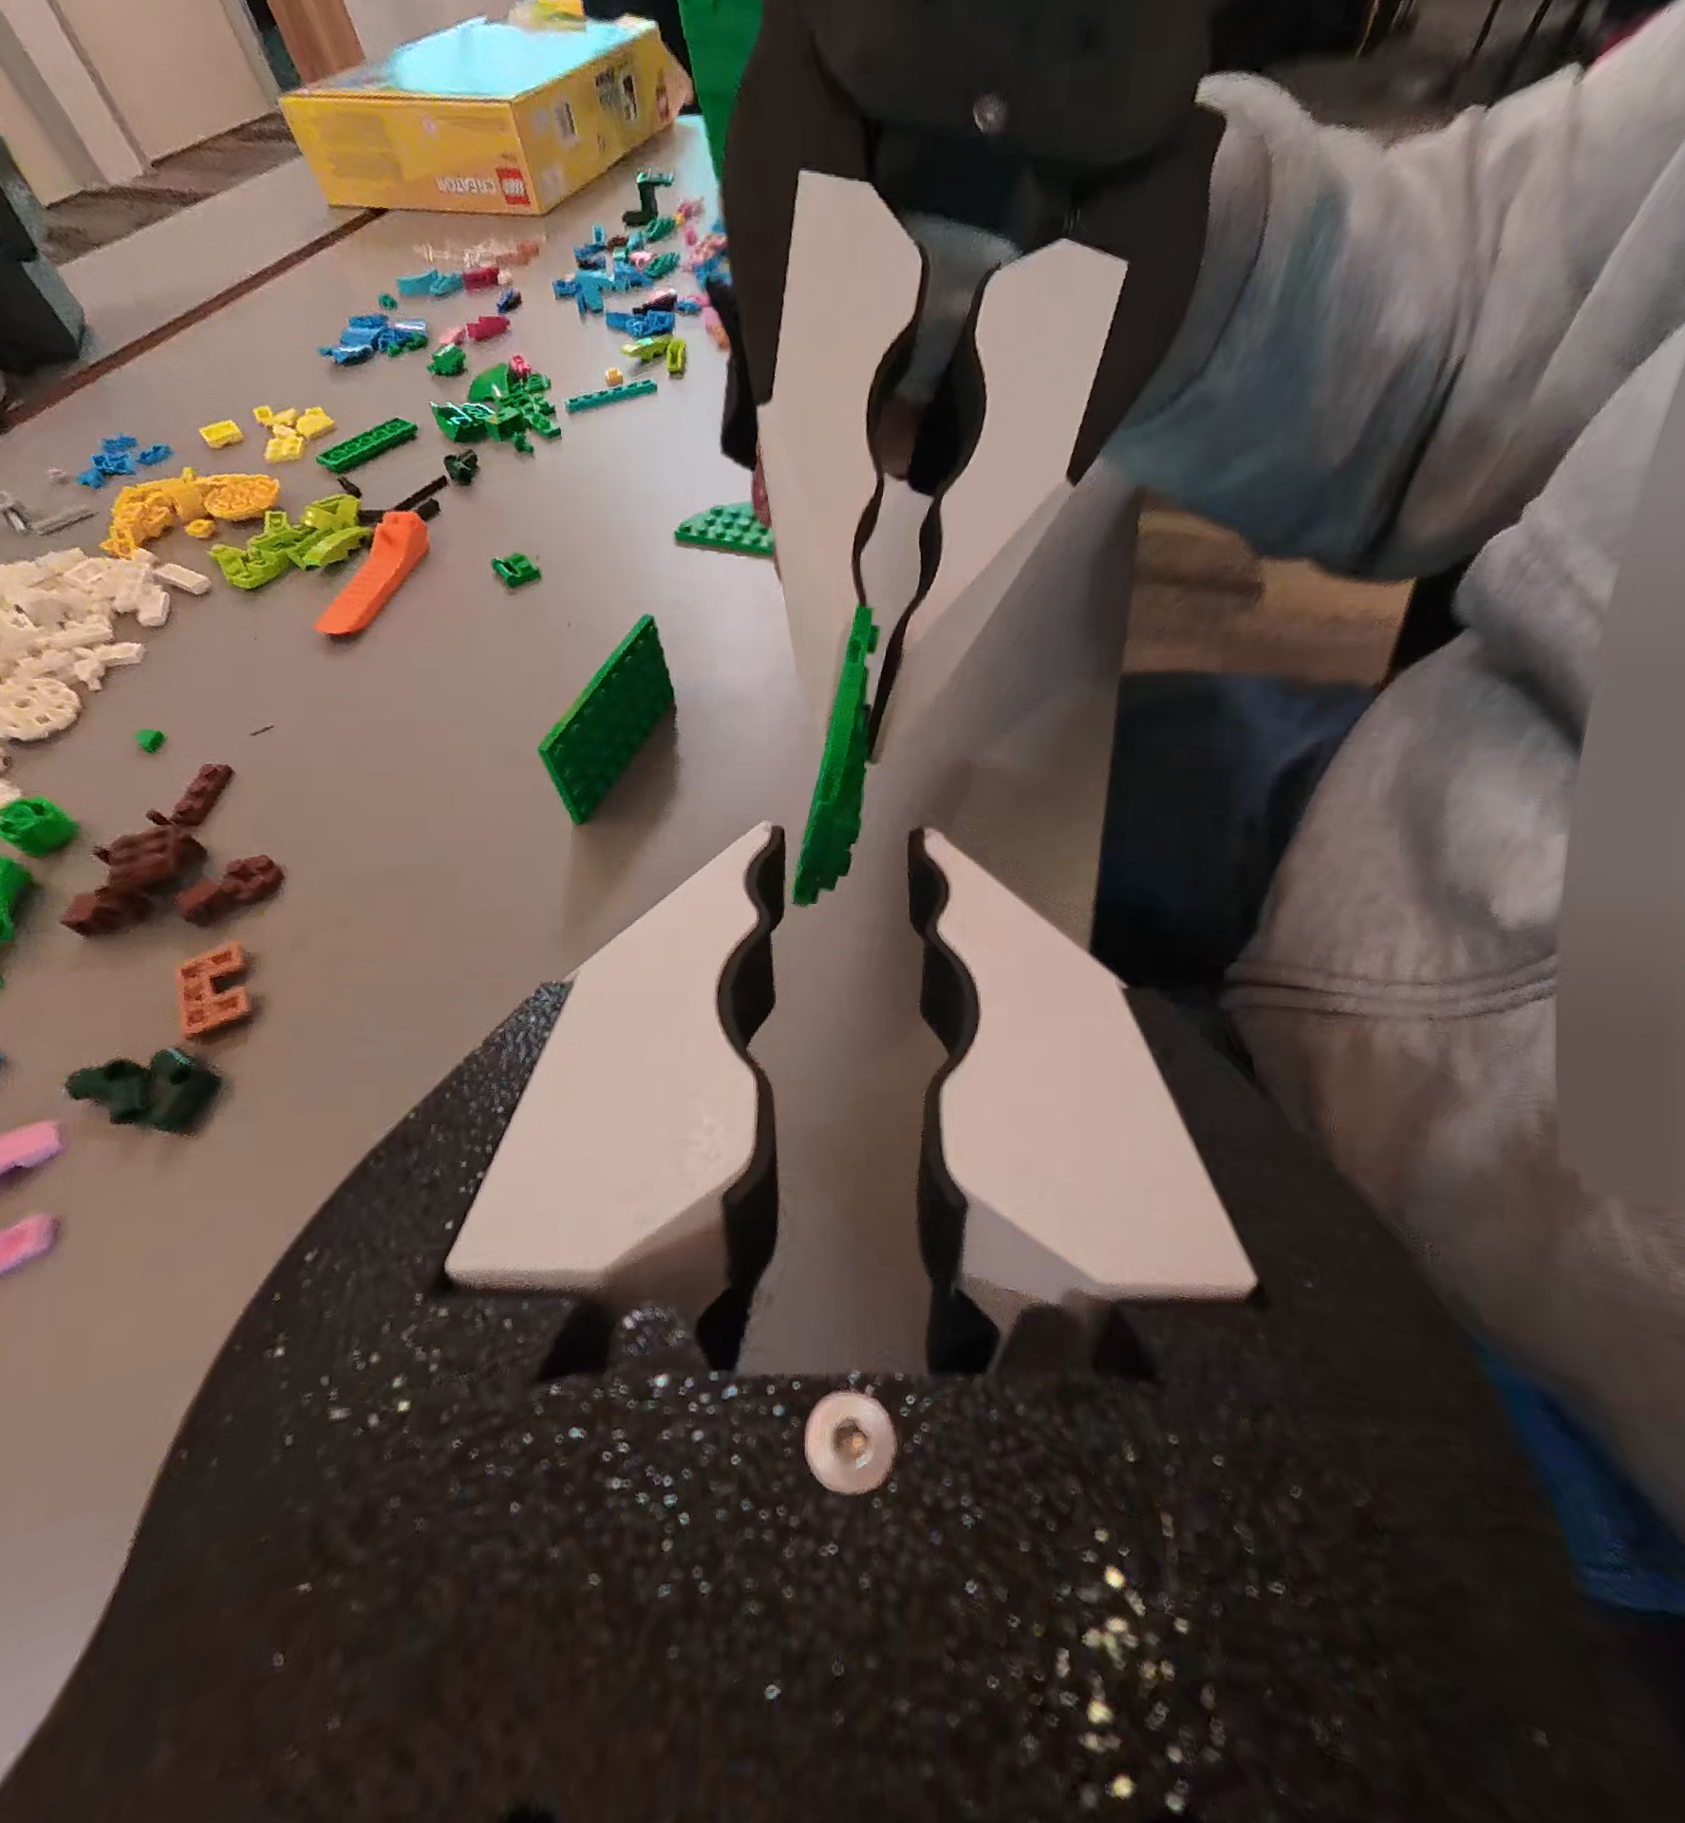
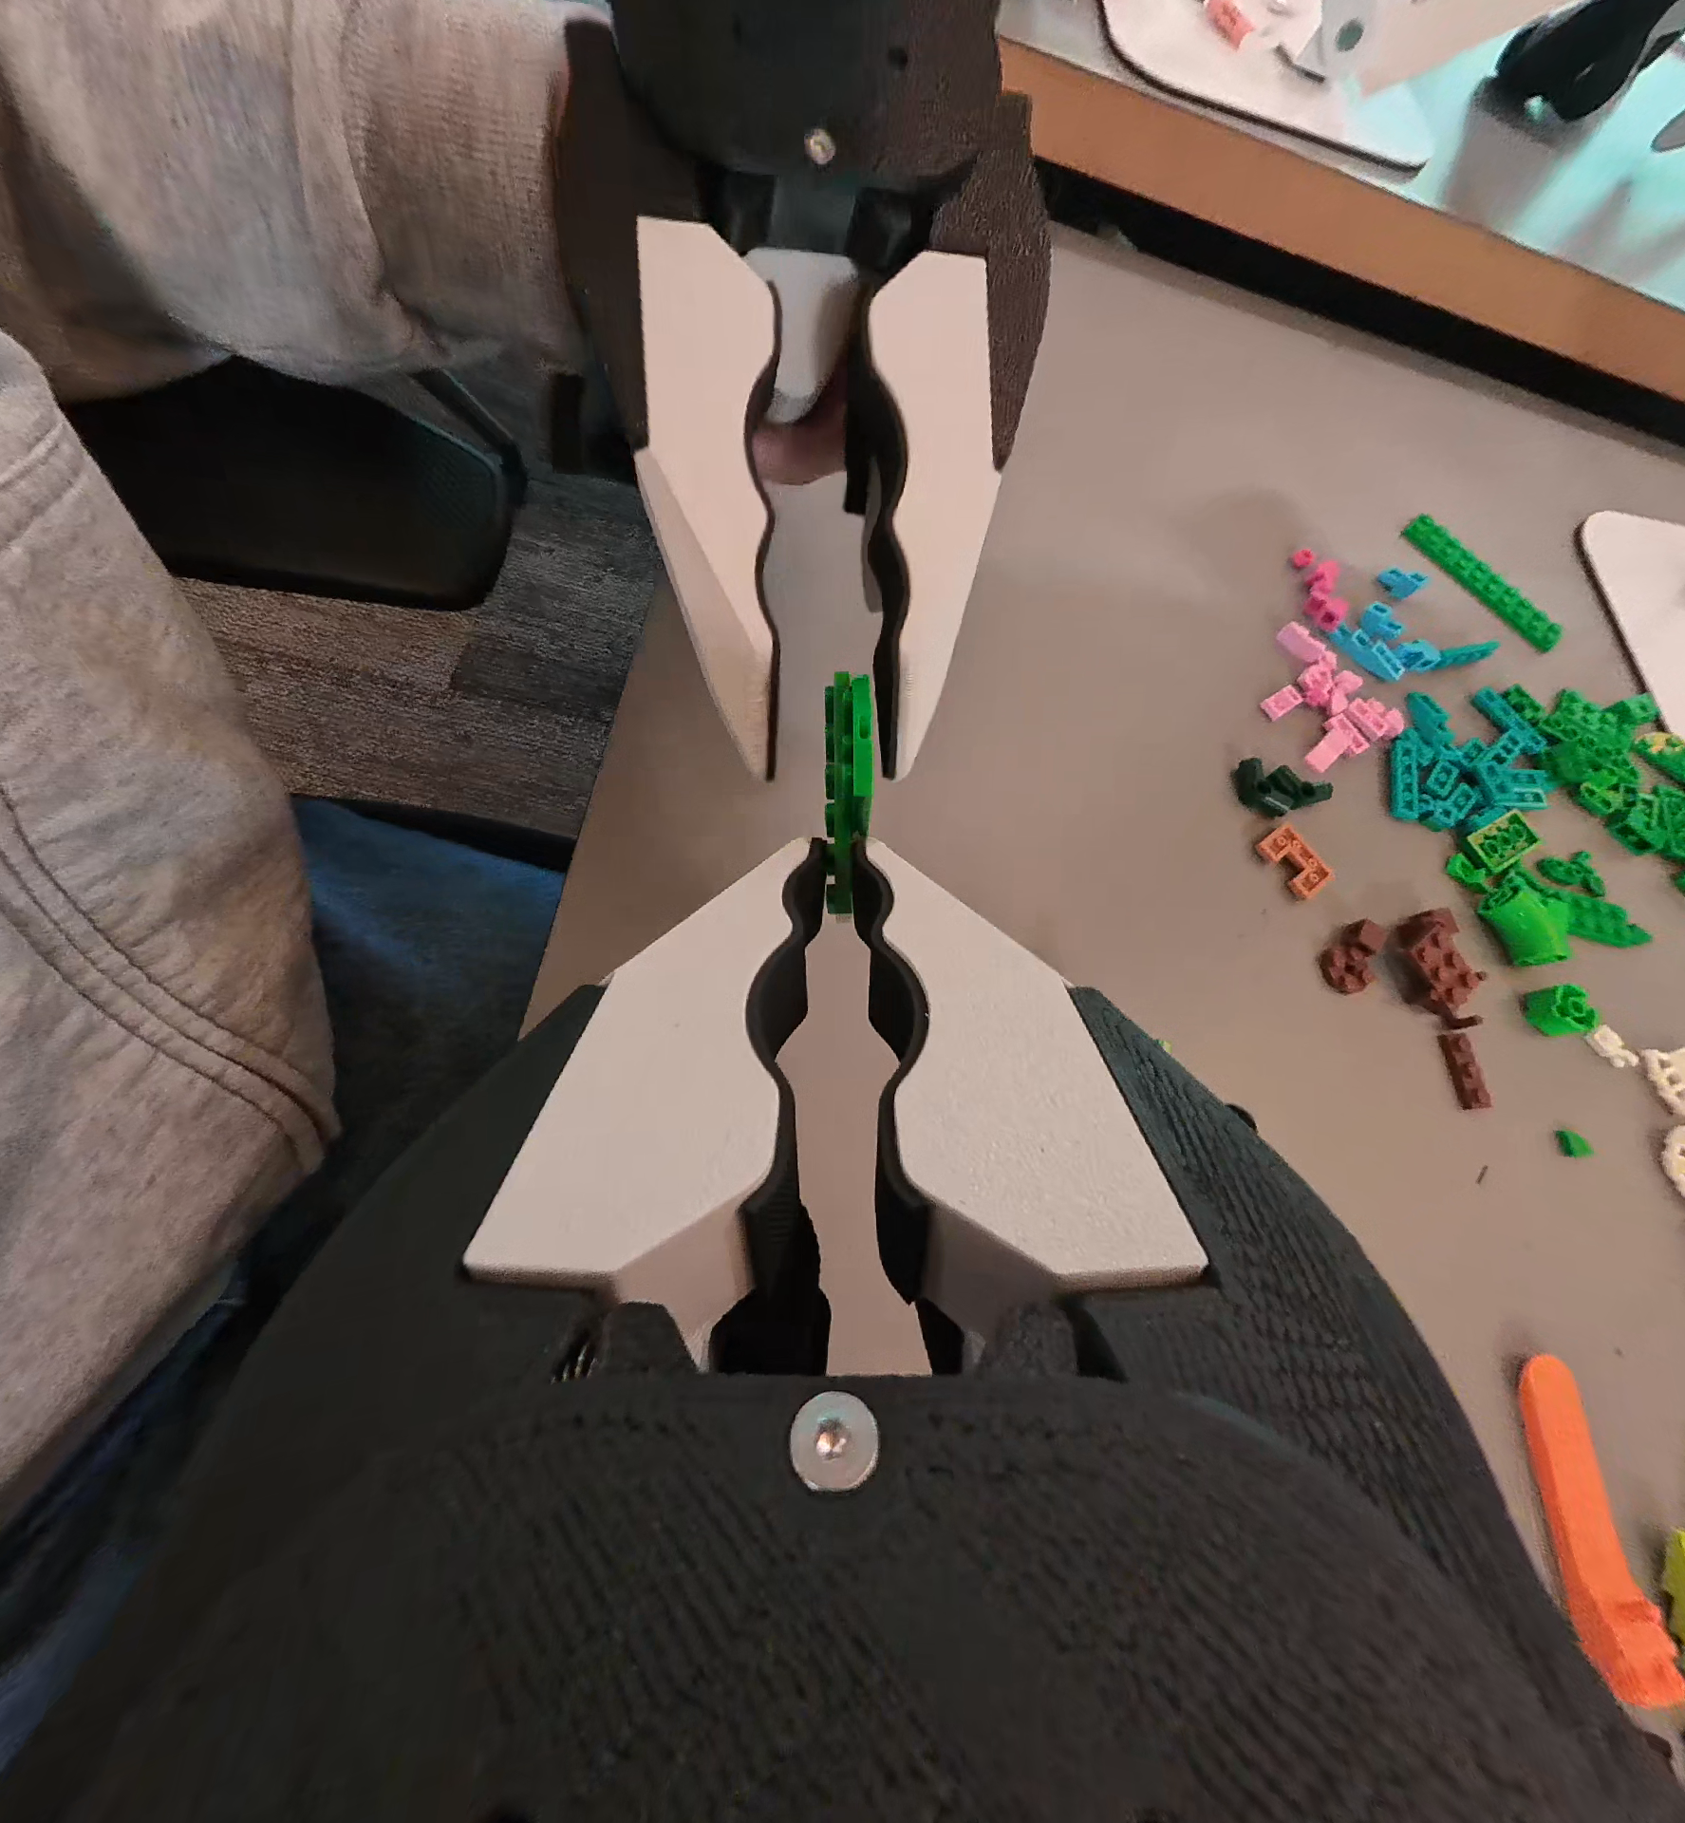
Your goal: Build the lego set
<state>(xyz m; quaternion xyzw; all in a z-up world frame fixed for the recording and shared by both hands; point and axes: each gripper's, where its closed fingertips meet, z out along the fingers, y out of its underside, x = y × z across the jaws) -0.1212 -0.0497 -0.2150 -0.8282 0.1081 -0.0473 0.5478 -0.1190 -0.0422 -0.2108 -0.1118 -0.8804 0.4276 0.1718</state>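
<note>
A thin green studded plate assembly (image 2: 848, 760) hangs on edge above the grey table (image 2: 1114, 592), near its front edge. My right gripper (image 2: 843, 853) is shut on its near end, with both dark pads pressed on it. My left gripper (image 2: 833, 769) faces it from the other side, jaws open around the plate's far end, with a gap on at least one side. In the left wrist view the plate (image 1: 838, 769) reaches down from the right gripper (image 1: 868, 691) into the gap of my open left gripper (image 1: 843, 843), close to the left pad (image 1: 764, 888).
A second green plate (image 1: 611, 720) lies on the table, with an orange wedge tool (image 1: 375, 582), white (image 1: 19, 641), brown (image 1: 167, 858), yellow and blue brick piles, and a yellow box (image 1: 483, 128) at the back. A person's grey sleeve (image 1: 1361, 395) is close on the right. Only a small space, under 4 cm, lies between the two pairs of fingers.
</note>
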